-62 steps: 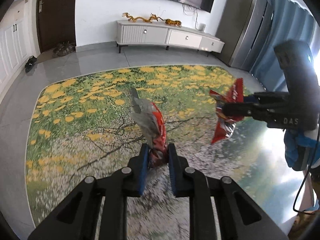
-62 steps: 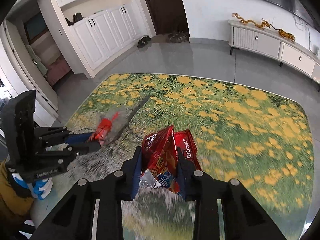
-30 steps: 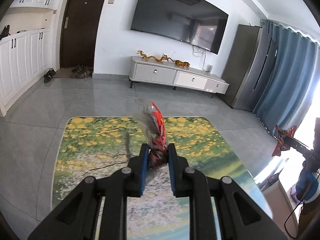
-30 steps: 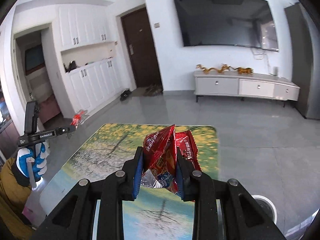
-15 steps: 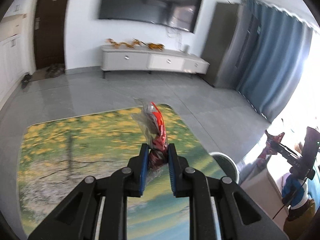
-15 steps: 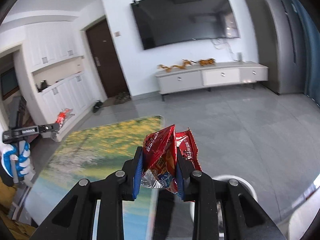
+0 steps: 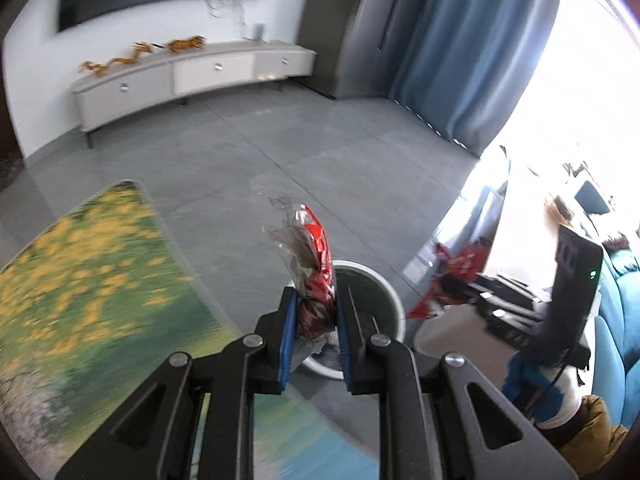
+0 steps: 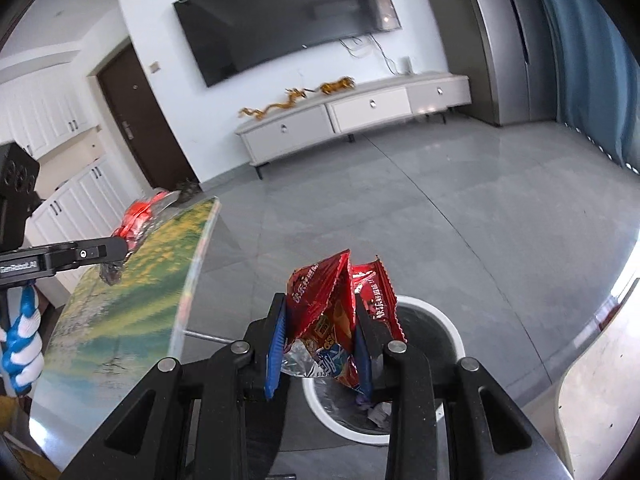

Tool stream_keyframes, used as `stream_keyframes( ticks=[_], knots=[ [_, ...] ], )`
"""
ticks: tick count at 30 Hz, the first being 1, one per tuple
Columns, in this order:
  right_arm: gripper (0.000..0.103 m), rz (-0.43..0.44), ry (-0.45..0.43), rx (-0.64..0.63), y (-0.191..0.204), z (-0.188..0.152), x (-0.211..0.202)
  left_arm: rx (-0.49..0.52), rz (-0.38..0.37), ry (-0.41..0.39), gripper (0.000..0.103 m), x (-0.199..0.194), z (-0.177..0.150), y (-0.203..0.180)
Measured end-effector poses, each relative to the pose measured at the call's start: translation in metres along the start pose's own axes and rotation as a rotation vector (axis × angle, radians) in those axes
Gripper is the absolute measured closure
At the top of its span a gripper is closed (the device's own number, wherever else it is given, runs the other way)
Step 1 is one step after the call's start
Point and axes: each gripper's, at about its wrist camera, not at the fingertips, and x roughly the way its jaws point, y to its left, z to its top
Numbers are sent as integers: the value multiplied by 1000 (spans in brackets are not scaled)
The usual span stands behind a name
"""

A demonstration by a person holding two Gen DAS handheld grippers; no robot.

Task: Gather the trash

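My left gripper is shut on a crumpled red and clear wrapper, held above a round white-rimmed trash bin on the floor past the table edge. My right gripper is shut on a red snack bag, held over the same bin, which has some scraps inside. The right gripper with its red bag shows at the right of the left wrist view. The left gripper with its wrapper shows at the left of the right wrist view, over the table.
A glass table with a yellow-flower print lies at the left, its edge beside the bin. A pale seat or counter edge is at the right of the bin. Grey tiled floor, a TV cabinet and blue curtains lie beyond.
Both grippers have swung right, off the table toward the bin, which now lies beneath the held wrappers. Both stay shut on their trash.
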Motion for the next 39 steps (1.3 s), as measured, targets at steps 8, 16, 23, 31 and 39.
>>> stream_keyframes(
  ticks=[8,16,23,31,39],
  knots=[
    [72,-33,75,53,-33,-9,33,-46,-26,86,83,64,17,-26],
    [55,-83,116,109,-56,-18,57,-88,-37,130,53,103,27,-37],
    [45,-93,65,186,-70,-11,42,-96,-10,71,52,83,29,-22],
    [33,-171,-29,190,-63,7,-4,-208,106,-74,50,25,28,27],
    [16,-224,-176,149,-28,41,-72,-296,292,-234,44,-58,13,78]
  ],
)
